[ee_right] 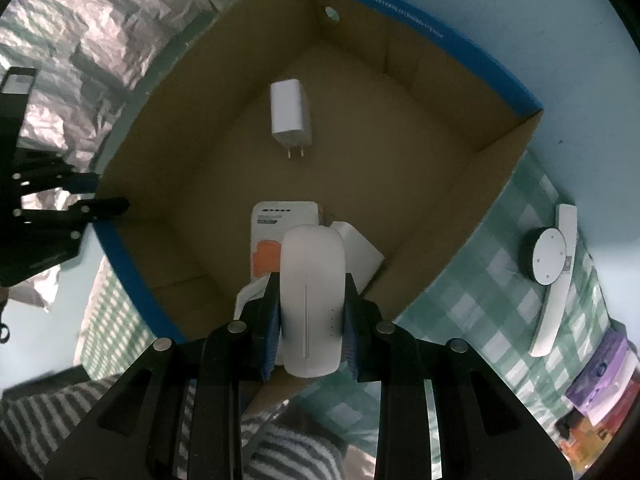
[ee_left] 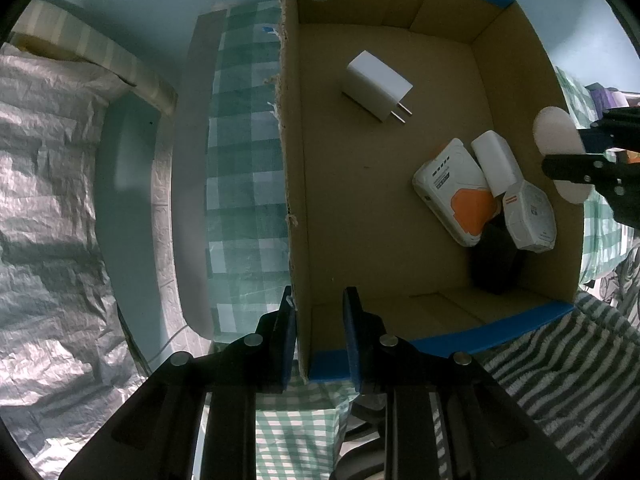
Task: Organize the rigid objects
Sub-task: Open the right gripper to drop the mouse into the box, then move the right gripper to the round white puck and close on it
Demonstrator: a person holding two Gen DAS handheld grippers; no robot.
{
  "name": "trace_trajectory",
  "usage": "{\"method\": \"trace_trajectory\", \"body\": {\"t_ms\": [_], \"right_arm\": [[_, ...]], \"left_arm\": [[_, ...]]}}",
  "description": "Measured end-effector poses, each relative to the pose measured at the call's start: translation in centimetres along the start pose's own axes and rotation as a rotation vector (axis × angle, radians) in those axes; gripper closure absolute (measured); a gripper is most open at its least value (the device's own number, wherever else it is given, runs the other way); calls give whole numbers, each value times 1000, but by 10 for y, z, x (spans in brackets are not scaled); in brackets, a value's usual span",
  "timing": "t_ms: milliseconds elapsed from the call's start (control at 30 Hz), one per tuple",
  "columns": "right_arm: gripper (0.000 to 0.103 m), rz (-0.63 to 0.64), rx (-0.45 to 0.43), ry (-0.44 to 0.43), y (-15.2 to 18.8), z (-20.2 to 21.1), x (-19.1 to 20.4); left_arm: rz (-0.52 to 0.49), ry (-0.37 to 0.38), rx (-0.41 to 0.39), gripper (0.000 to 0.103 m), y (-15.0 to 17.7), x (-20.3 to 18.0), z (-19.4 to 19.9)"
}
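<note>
A home: checked tablecloth [ee_left: 240,184], striped cloth [ee_left: 560,364], crinkled foil sheet [ee_left: 48,200].

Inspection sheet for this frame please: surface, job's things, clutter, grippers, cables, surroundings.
Surface: green checked tablecloth.
Job's things: cardboard box holding a white charger, an orange-and-white device, a white block, a white pack and a dark item; white oval device held over the box.
Clutter: round white-topped puck on a white bar outside the box.
Grippers: left gripper clamps the box wall; right gripper grips the oval device.
Cables: nothing seen.
Surroundings: crinkled silver sheet, striped cloth.
</note>
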State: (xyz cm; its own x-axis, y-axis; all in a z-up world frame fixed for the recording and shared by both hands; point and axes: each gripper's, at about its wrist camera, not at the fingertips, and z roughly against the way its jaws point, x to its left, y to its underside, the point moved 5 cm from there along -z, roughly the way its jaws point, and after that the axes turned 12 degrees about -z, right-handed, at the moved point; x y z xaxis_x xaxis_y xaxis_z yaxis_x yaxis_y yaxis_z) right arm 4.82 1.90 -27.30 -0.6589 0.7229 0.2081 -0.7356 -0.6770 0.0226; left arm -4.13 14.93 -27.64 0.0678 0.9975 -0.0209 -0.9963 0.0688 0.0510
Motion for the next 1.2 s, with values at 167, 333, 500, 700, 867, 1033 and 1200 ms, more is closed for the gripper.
{"method": "trace_trajectory", "body": {"t_ms": [167,333,500,700,867,1033,1200], "right_arm": [[77,-8,4,19,0,-9,-3],[76,-8,10,33,1,-12,-4],[75,-27,7,18,1,-9,-8],[66,-33,-12,2,1,5,-10],[66,-63,-40,-17,-1,21,-15],[61,-98,-86,-25,-3,42,-29],[54,-148,-130,-17,-3,64,-54]], "left_arm": [[2,3,-2,81,1,1,0],[2,2,0,81,1,1,0],[2,2,2,81,0,1,-1],[3,2,3,81,0,-1,-1],[4,1,2,81,1,0,-1],[3,1,2,81,1,0,-1],[3,2,3,81,1,-1,-1]]}}
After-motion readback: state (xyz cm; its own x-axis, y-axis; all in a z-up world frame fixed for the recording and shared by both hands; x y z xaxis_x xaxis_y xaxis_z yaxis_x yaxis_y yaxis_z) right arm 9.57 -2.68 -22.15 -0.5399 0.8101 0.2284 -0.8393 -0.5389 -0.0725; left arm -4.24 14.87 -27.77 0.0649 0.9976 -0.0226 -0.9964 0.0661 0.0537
